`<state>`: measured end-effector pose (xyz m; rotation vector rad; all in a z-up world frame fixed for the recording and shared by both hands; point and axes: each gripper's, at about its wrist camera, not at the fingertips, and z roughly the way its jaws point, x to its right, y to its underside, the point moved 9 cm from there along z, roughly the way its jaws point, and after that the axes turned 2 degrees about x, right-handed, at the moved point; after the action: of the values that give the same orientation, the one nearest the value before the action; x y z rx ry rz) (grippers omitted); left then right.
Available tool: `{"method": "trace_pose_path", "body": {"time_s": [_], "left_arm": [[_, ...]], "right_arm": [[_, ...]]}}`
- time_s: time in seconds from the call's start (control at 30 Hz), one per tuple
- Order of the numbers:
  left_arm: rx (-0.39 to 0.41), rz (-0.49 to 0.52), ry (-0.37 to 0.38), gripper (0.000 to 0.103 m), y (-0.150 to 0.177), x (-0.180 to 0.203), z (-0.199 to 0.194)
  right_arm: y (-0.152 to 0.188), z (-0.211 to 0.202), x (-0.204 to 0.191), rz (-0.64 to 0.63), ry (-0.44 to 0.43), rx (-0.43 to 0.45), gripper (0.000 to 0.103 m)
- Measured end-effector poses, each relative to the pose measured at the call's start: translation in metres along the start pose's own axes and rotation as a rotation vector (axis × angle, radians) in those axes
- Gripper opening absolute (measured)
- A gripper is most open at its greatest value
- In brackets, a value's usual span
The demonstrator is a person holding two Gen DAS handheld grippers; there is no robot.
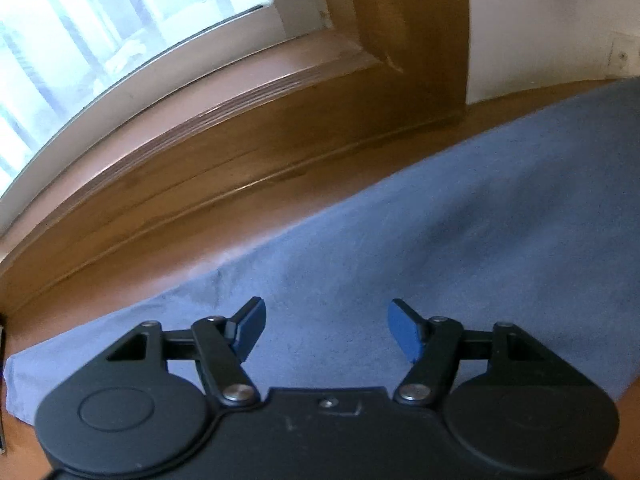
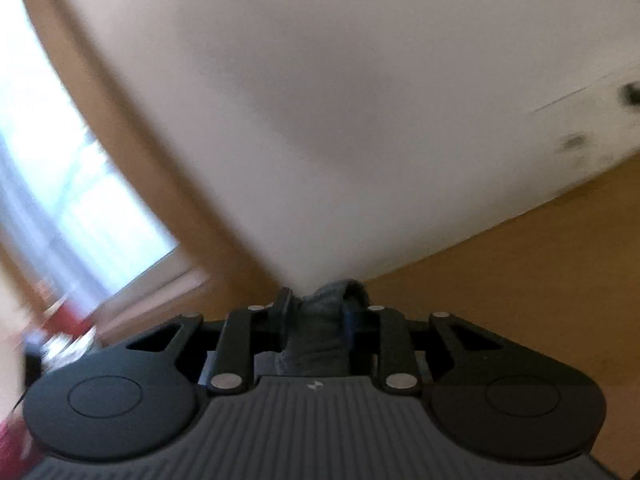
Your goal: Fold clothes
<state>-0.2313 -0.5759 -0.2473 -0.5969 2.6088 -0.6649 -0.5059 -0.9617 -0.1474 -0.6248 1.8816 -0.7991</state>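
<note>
The right gripper (image 2: 318, 312) pinches a bunched fold of the blue cloth (image 1: 420, 240), apparently lifting it to fold over, while the left gripper (image 1: 326, 330) hovers open above the cloth spread on the tabletop (image 1: 248, 216).

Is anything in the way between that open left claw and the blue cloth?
Nothing visible. The left claw is open right above the blue cloth, which lies flat on the wooden table, with no object between them. The right claw is already shut on a bunch of cloth.
</note>
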Motion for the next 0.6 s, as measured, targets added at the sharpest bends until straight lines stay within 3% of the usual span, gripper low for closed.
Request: {"method": "trace_pose_path", "body": {"time_s": [0.1, 0.2, 0.37, 0.43, 0.57, 0.6], "left_arm": [[-0.016, -0.003, 0.004, 0.065, -0.003, 0.001, 0.009], [-0.02, 0.021, -0.001, 0.065, -0.003, 0.005, 0.014], [-0.034, 0.03, 0.012, 0.065, 0.0, 0.009, 0.019], [-0.038, 0.036, 0.015, 0.065, 0.002, 0.011, 0.019], [-0.038, 0.066, 0.007, 0.065, 0.005, 0.016, 0.02], [-0.037, 0.071, 0.005, 0.065, 0.006, 0.017, 0.019]], "right_arm": [[0.017, 0.031, 0.027, 0.007, 0.177, -0.085, 0.027], [0.036, 0.051, 0.029, -0.15, 0.291, -0.173, 0.029], [0.031, 0.039, 0.0, -0.384, 0.409, -0.179, 0.05], [0.024, 0.025, -0.014, -0.458, 0.471, -0.141, 0.051], [0.03, 0.0, -0.049, -0.476, 0.398, -0.109, 0.05], [0.04, 0.002, -0.055, -0.443, 0.342, -0.149, 0.05]]}}
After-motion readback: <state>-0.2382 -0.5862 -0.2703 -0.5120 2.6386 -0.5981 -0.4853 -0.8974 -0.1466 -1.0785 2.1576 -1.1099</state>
